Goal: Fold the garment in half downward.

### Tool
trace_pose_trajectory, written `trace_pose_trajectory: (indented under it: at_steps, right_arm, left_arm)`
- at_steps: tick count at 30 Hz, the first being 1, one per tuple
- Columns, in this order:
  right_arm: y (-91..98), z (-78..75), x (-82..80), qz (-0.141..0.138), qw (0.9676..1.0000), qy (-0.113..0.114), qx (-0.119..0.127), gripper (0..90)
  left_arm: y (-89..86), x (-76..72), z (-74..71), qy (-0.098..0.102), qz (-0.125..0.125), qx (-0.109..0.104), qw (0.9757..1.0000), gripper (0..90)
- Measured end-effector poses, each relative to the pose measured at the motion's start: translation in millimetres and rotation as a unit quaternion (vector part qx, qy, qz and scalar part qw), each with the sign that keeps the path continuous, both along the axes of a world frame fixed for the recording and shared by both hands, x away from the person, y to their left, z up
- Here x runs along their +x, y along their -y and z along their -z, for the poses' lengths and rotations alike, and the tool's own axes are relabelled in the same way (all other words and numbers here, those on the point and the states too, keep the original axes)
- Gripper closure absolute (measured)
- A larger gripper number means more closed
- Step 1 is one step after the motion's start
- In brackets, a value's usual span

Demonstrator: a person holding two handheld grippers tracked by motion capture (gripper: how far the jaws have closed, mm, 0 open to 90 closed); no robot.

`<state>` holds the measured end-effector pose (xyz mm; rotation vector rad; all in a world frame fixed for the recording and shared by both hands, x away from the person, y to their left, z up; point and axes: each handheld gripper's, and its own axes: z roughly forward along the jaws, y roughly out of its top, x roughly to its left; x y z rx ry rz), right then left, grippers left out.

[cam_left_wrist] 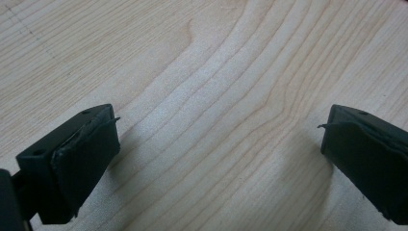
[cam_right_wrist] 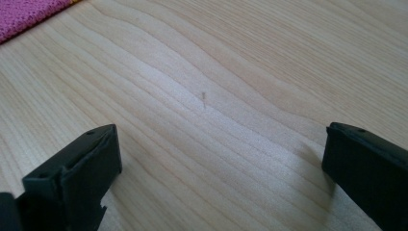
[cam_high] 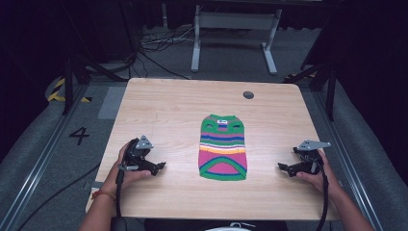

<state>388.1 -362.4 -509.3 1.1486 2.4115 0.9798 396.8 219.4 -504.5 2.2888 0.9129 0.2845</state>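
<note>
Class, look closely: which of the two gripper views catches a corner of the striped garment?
The right gripper view: pink knit of the striped garment shows at its top left; the left gripper faces bare wood.

The counter (cam_high: 159, 115) is pale, matt, smooth-grained wood; the striped sweater (cam_high: 223, 147) is knitted cloth; the fingers (cam_left_wrist: 72, 163) look matt black, rubbery.

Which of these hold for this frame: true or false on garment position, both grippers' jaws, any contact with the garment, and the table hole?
1. The striped garment lies flat between the two grippers. True.
2. The left gripper is shut. False: its jaws stand wide apart over bare wood.
3. The right gripper holds the garment. False: it is open, apart from it.
4. A round hole sits near the table's far edge. True.
</note>
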Motion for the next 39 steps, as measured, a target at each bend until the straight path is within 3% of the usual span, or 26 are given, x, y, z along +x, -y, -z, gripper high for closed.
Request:
trace_pose_trajectory:
  at_steps: [4, 6, 7, 8, 11, 13, 20, 30, 39]
  right_arm:
    - [-0.8, -1.0, 0.7, -0.001, 1.0000, -0.004, -0.004, 1.7]
    - [-1.1, -3.6, 0.4, -0.010, 0.9999, -0.003, -0.005, 13.1]
    - [-1.1, -3.6, 0.4, -0.010, 0.9999, -0.003, -0.005, 13.1]
    - [-1.6, -7.7, 0.3, -0.024, 0.9997, 0.001, -0.001, 23.8]
    - [-4.1, -11.9, 0.9, -0.028, 0.9996, 0.004, -0.003, 18.0]
    - [-6.4, -16.9, 1.0, -0.036, 0.9993, 0.009, -0.003, 26.5]
    - [-18.8, -38.3, 9.0, -0.048, 0.9986, 0.023, -0.001, 32.0]
    - [-40.1, -71.9, 38.3, -0.063, 0.9971, 0.043, -0.009, 35.1]
    - [-63.3, -90.5, 69.5, -0.065, 0.9966, 0.050, -0.002, 39.4]
  left_arm:
    - [0.6, -0.8, -0.4, -0.002, -0.006, 0.001, 1.0000, 0.2]
    - [0.9, -0.5, -1.9, -0.006, -0.007, 0.009, 0.9999, 0.4]
    - [0.9, -0.5, -1.9, -0.006, -0.007, 0.009, 0.9999, 0.6]
    - [2.0, -0.9, -3.1, -0.011, -0.015, 0.011, 0.9998, 1.5]
    - [1.0, -1.8, -4.9, -0.010, -0.013, 0.003, 0.9999, 7.9]
    - [-2.1, -0.9, -7.6, -0.015, -0.007, -0.012, 0.9998, 18.6]
    - [5.1, 3.6, -16.9, -0.003, 0.004, 0.007, 1.0000, 23.7]
    - [29.7, 25.4, -42.1, 0.020, 0.023, 0.002, 0.9995, 27.6]
    - [61.8, 65.1, -56.0, 0.035, 0.021, 0.006, 0.9992, 31.7]
